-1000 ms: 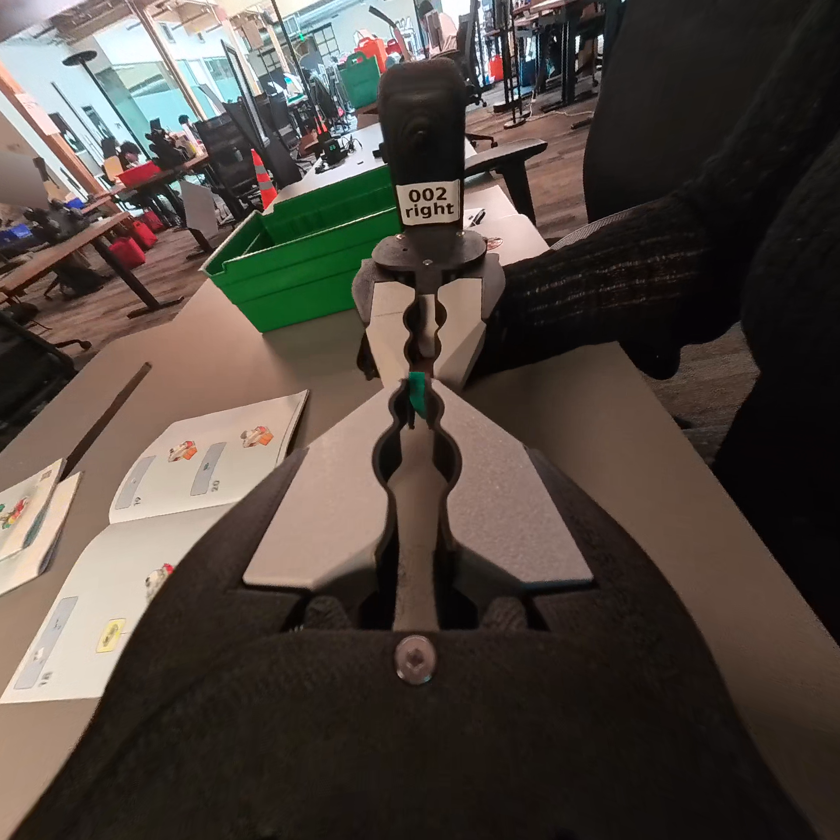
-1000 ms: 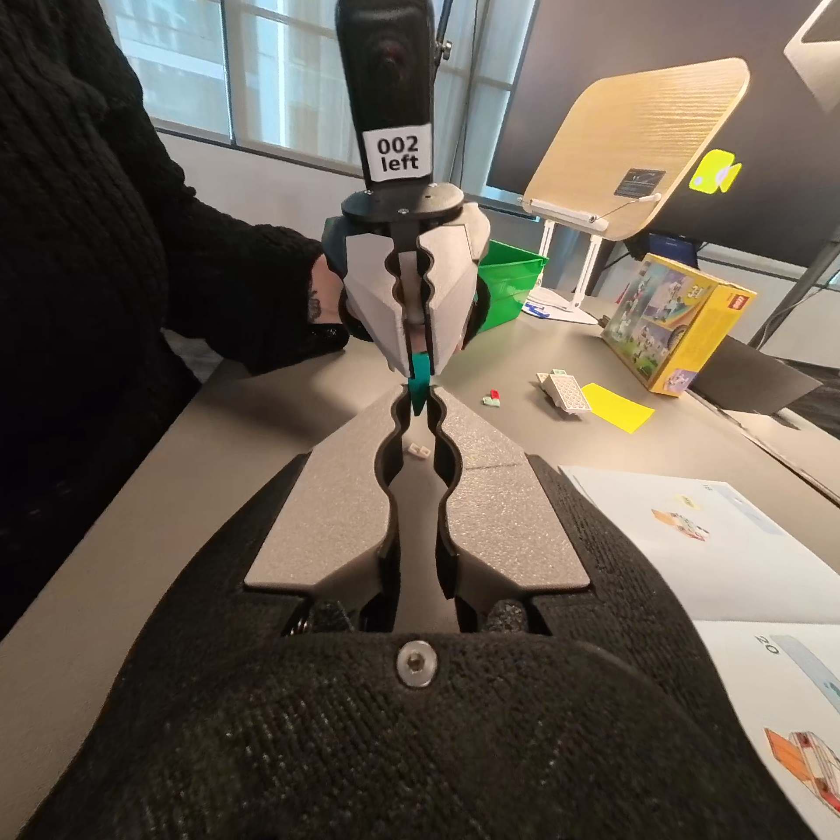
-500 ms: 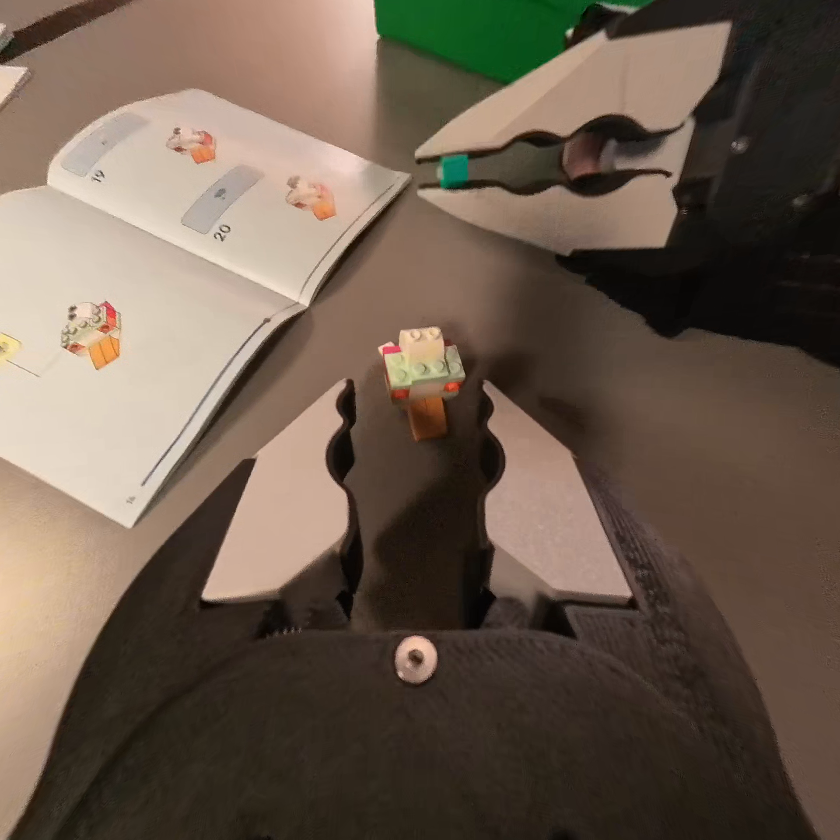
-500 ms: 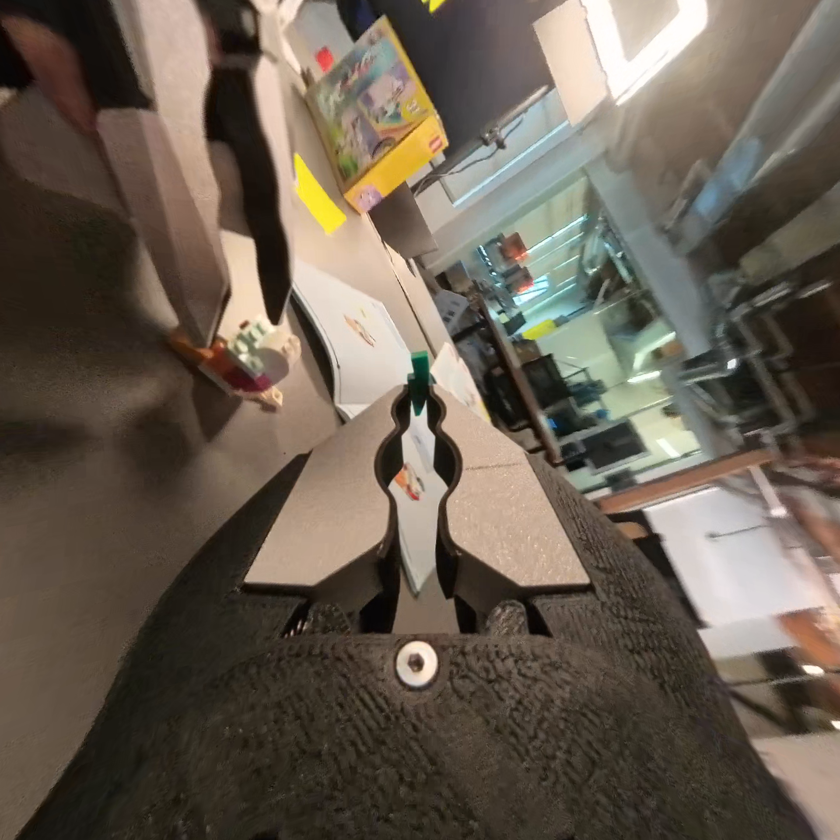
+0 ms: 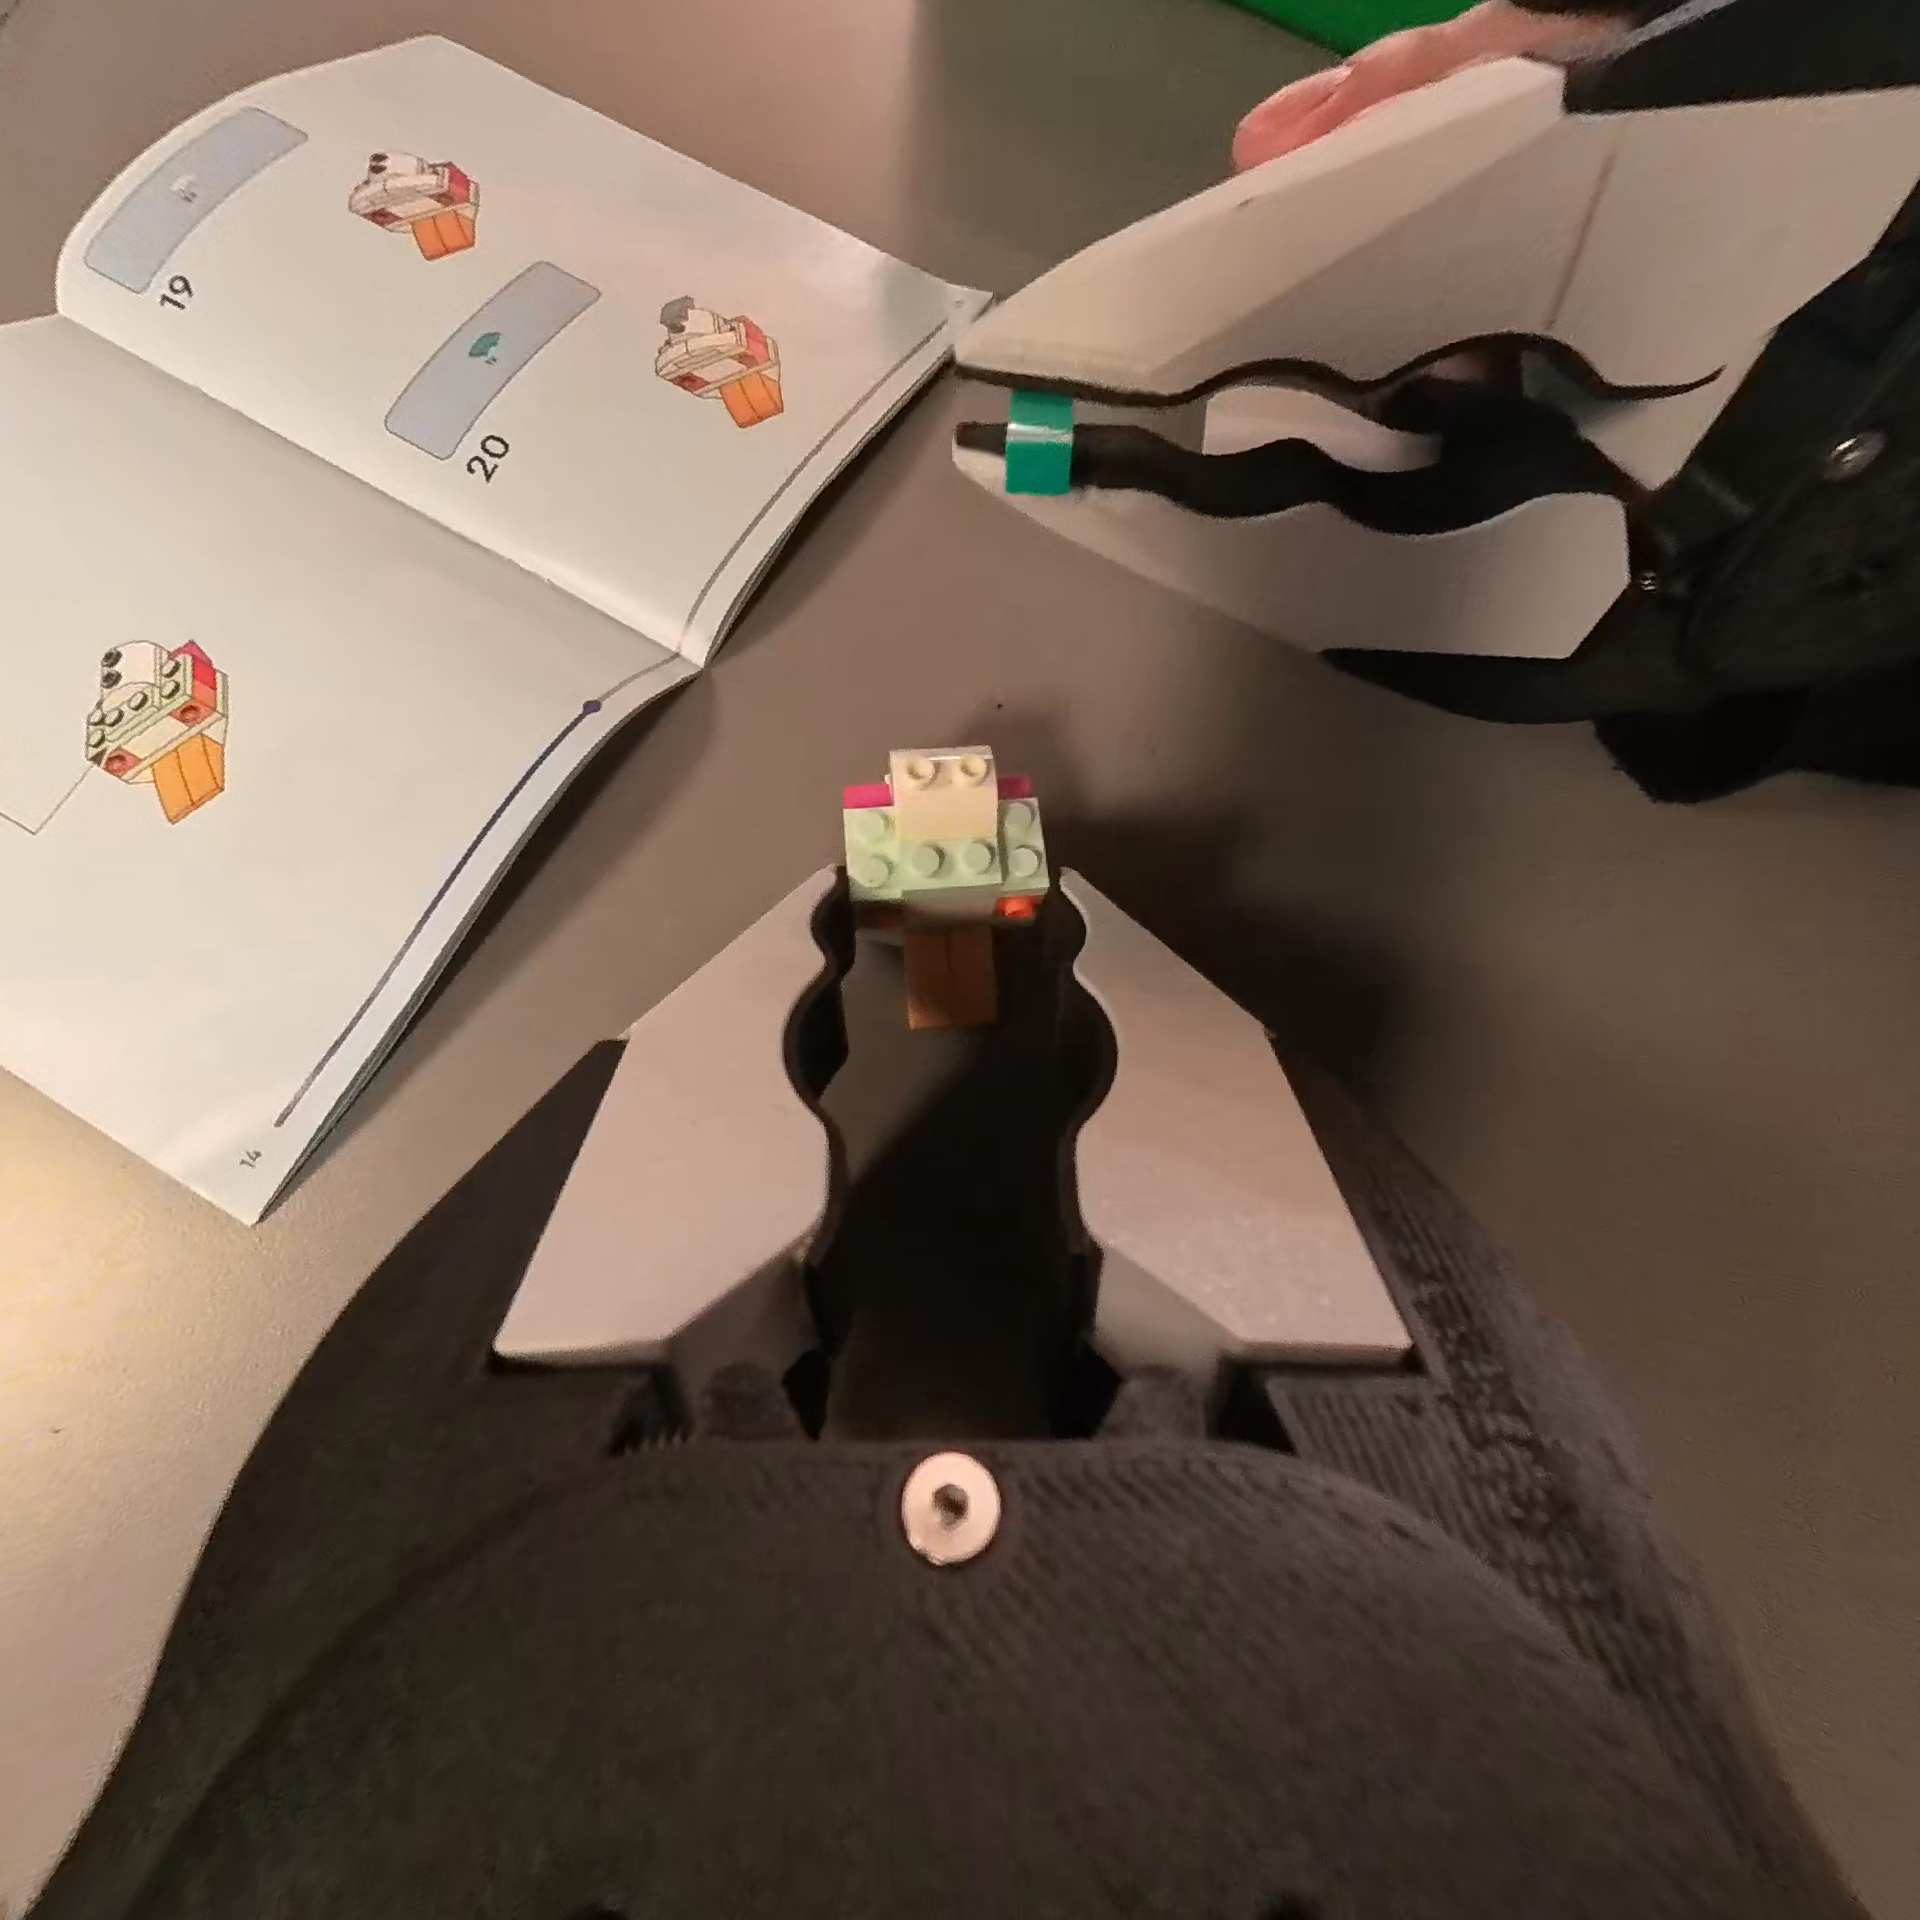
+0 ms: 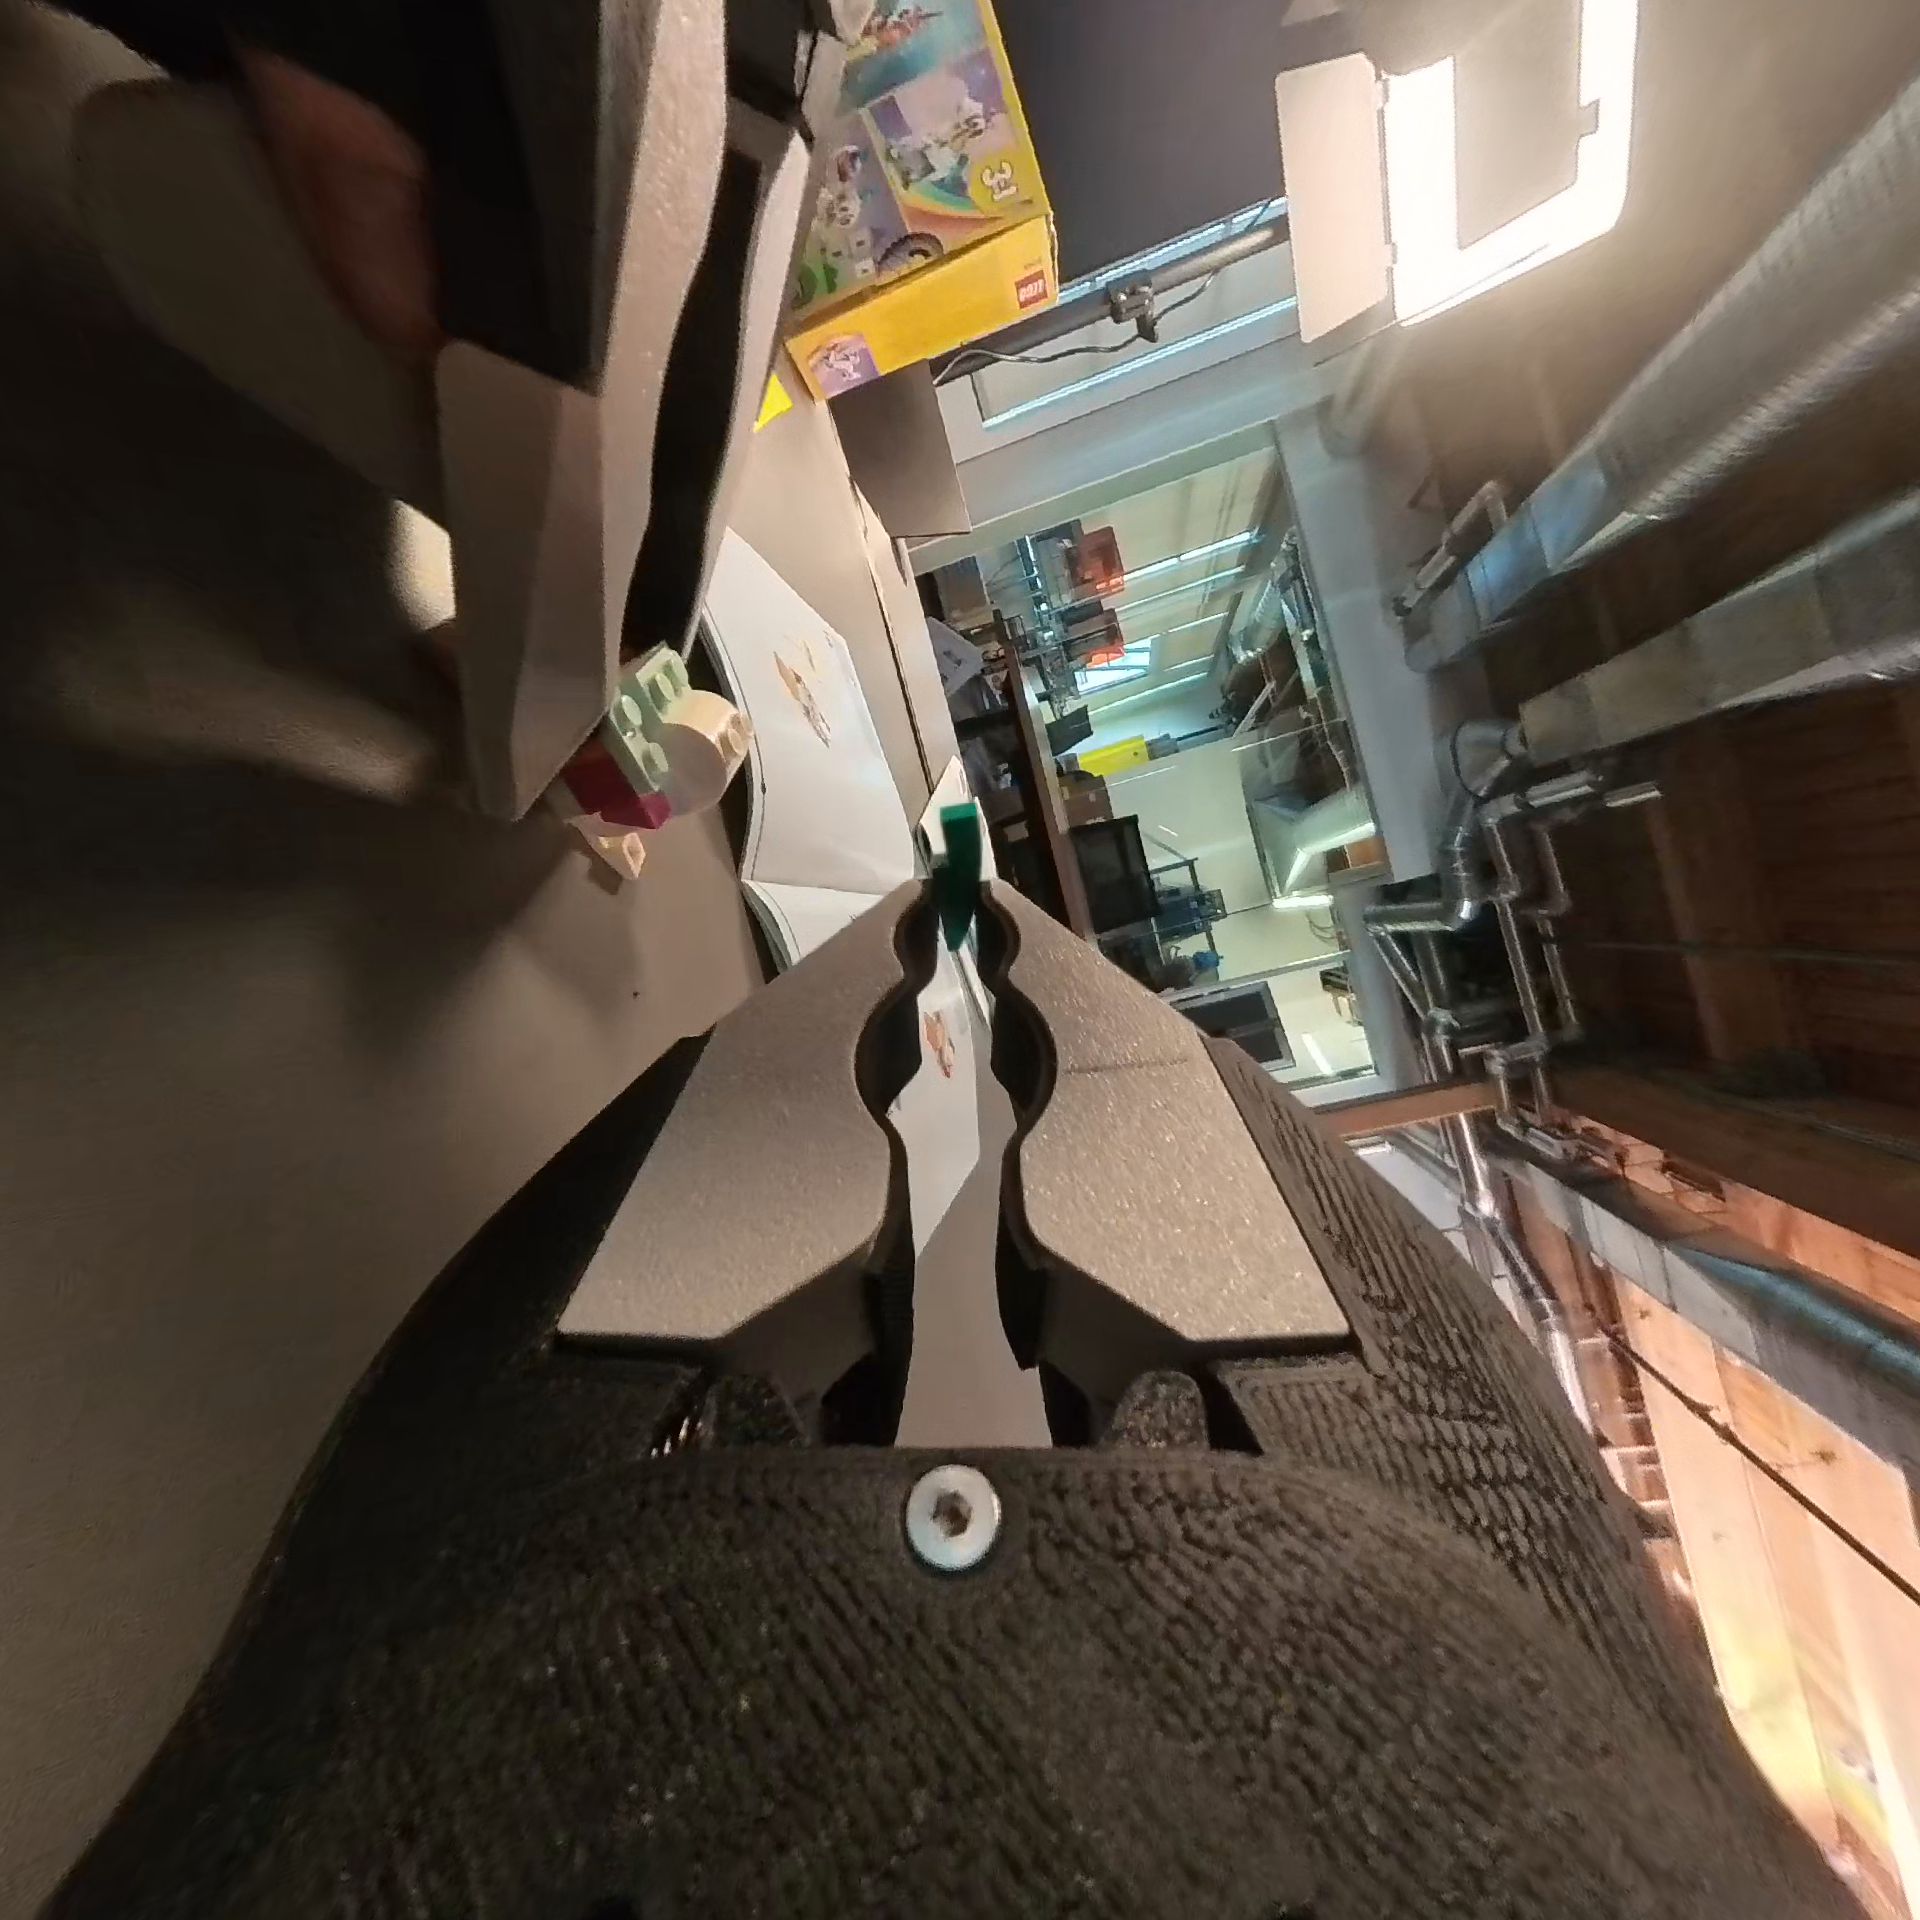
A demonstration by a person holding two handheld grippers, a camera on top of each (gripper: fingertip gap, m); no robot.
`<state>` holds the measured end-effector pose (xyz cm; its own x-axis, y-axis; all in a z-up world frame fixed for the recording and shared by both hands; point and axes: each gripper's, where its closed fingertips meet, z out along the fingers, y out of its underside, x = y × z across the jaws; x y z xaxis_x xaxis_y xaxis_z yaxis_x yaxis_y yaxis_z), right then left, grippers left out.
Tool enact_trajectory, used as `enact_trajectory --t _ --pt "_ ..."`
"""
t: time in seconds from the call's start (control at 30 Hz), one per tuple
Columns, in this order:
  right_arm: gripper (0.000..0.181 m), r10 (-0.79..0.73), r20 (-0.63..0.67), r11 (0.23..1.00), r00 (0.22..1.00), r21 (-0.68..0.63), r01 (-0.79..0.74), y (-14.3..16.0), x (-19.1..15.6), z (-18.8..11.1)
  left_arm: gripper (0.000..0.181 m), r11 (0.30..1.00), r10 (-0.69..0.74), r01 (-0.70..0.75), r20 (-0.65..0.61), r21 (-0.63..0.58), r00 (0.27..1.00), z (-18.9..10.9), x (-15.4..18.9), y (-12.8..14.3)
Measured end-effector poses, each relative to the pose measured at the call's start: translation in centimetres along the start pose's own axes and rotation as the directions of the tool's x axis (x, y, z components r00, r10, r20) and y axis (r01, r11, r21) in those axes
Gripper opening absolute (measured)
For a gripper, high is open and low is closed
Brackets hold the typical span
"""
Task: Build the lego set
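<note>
On the grey counter point(image 5: 1455, 1039), between the tips of the left gripper point(image 5: 951, 894), a small lego model point(image 5: 943, 862) is standing, with a pale green plate, a cream brick on top and an orange part below. The jaws of this gripper are standing fairly wide on both sides of the model; whether they are touching it I cannot tell, but I judge that they are being placed there to steady the model for the next piece.

That piece is a small green brick point(image 5: 1037, 457), and the right gripper point(image 5: 982, 442) is holding it at the very tips, with the jaws narrow and closed on it. It is hanging above and to the right of the model, well apart from it. The open instruction booklet point(image 5: 343, 582) is lying just beside, probably so the person can follow the steps.

From the left wrist view the studs on the model's top are showing, which is helping to judge where the brick may go. Only the right wrist view is showing the yellow set box point(image 6: 925, 197) farther along the counter, and the green brick point(image 6: 956, 862) sticking out beyond the tips.
</note>
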<state>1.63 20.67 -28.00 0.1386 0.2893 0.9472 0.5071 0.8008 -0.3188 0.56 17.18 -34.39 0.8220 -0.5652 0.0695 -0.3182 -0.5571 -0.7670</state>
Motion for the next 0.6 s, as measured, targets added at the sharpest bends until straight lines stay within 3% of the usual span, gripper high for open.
enact_trajectory --t 0.6 --pt "0.005 -0.035 -0.012 0.999 0.999 -0.003 0.035 -0.27 -0.07 0.02 0.036 0.999 -0.007 0.009 -0.062 0.039 0.998 -0.39 0.65 -0.4"
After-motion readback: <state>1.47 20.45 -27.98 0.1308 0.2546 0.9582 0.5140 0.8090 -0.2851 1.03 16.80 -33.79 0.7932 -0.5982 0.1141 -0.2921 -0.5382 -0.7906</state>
